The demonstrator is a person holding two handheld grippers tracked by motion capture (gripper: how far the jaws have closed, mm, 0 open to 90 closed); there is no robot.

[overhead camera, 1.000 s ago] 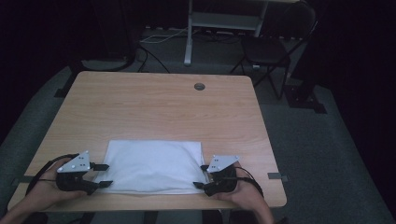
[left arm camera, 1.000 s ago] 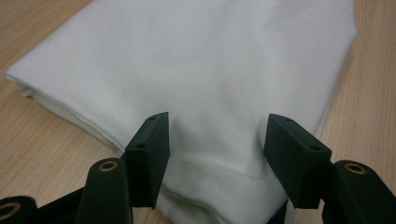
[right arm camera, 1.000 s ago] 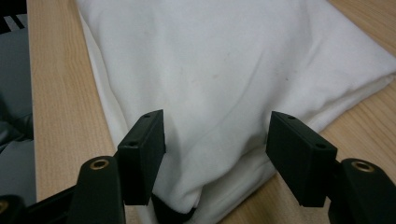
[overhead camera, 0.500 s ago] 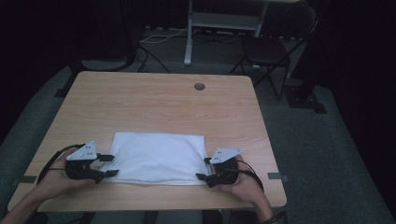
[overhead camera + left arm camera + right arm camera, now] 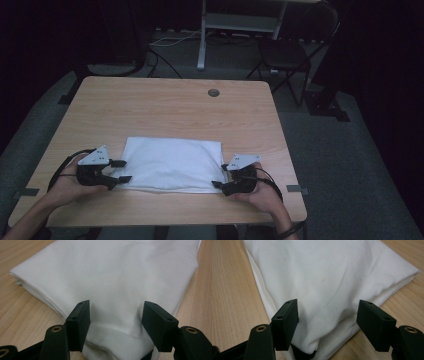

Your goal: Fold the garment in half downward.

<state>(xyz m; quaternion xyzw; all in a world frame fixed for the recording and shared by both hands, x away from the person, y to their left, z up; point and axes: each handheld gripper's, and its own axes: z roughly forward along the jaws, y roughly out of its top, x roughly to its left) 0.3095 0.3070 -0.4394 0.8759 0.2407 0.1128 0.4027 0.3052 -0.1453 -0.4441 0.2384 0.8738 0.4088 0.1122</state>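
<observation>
Straddling the folded white cloth (image 5: pixel 172 164) at its near corners, both spread grippers, left (image 5: pixel 121 171) and right (image 5: pixel 220 176), should be closed evenly on all layers.

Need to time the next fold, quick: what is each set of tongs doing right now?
Left tongs: open, a corner of the folded white cloth between the jaws, not clamped.
Right tongs: open around another corner.

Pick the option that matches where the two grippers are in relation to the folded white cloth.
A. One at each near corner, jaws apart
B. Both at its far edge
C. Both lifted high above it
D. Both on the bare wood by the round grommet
A: the left gripper and right gripper flank the near corners of the white cloth, jaws standing apart.
</observation>
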